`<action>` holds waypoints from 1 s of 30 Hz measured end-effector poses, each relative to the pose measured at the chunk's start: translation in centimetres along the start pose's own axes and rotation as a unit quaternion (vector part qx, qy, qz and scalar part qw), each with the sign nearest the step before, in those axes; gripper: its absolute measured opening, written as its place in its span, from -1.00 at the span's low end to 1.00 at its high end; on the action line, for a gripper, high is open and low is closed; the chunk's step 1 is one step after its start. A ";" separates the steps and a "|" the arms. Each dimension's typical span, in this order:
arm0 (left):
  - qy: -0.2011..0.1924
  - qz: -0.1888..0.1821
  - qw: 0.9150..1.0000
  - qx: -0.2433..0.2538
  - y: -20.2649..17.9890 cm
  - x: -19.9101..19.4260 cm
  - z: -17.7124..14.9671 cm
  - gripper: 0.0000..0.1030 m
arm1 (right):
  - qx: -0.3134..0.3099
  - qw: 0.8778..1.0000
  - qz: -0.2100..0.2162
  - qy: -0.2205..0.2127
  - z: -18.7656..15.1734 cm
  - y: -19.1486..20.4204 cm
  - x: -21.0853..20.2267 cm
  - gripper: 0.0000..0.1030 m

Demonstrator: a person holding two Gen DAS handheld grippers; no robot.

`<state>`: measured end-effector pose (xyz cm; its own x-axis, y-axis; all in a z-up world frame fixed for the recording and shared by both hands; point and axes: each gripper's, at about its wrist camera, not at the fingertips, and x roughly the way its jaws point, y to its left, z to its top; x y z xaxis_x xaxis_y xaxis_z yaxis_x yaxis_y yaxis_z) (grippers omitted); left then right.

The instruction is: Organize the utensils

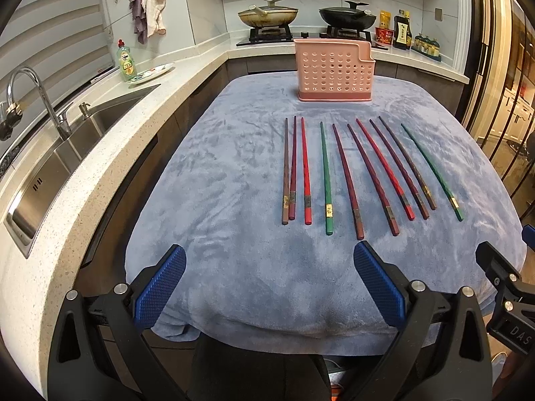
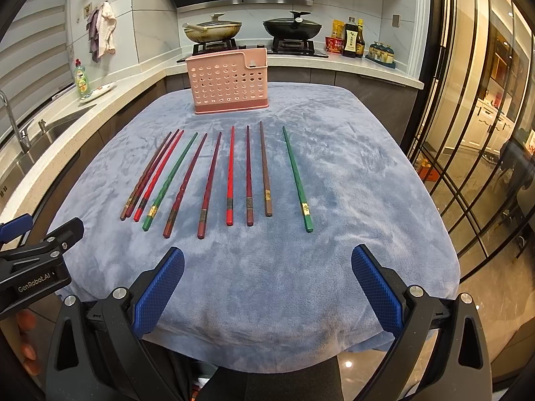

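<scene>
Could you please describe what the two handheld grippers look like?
Both the left gripper and right gripper have black plastic frames with silver bolts and blue, diamond-textured finger pads. Seen from the right wrist, the left one's body reads "GenRobot.AI" in white.

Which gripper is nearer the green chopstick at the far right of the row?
Right. The right gripper sits open just short of that green chopstick, whose handle end lies nearly between its fingers. The left gripper, also open, faces the row's left half.
</scene>
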<state>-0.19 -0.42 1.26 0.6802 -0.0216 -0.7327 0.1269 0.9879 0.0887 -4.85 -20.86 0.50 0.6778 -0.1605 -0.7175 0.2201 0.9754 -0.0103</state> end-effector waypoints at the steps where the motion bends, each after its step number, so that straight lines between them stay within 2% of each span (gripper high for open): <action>1: 0.001 0.000 1.000 0.000 0.0 0.0 0.0 0.86 | 0.000 1.000 0.000 0.000 0.0 0.0 0.0 0.87; 14: -0.021 -0.003 1.000 -0.011 0.5 0.1 -0.1 0.86 | 0.001 1.000 0.001 -0.001 -0.1 -0.1 0.1 0.87; 23: -0.013 -0.015 0.999 -0.033 1.5 1.1 0.4 0.86 | 0.000 1.000 -0.002 -0.002 0.2 0.4 0.1 0.87; 30: -0.009 -0.018 0.999 -0.035 2.1 3.3 1.6 0.86 | 0.019 1.000 -0.004 -0.007 1.0 -1.2 2.1 0.86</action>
<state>3.49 1.29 0.15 0.6889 -0.0594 -0.7224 0.1007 0.9948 0.0142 -2.96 -22.51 -0.30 0.6864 -0.1704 -0.7070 0.2515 0.9678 0.0109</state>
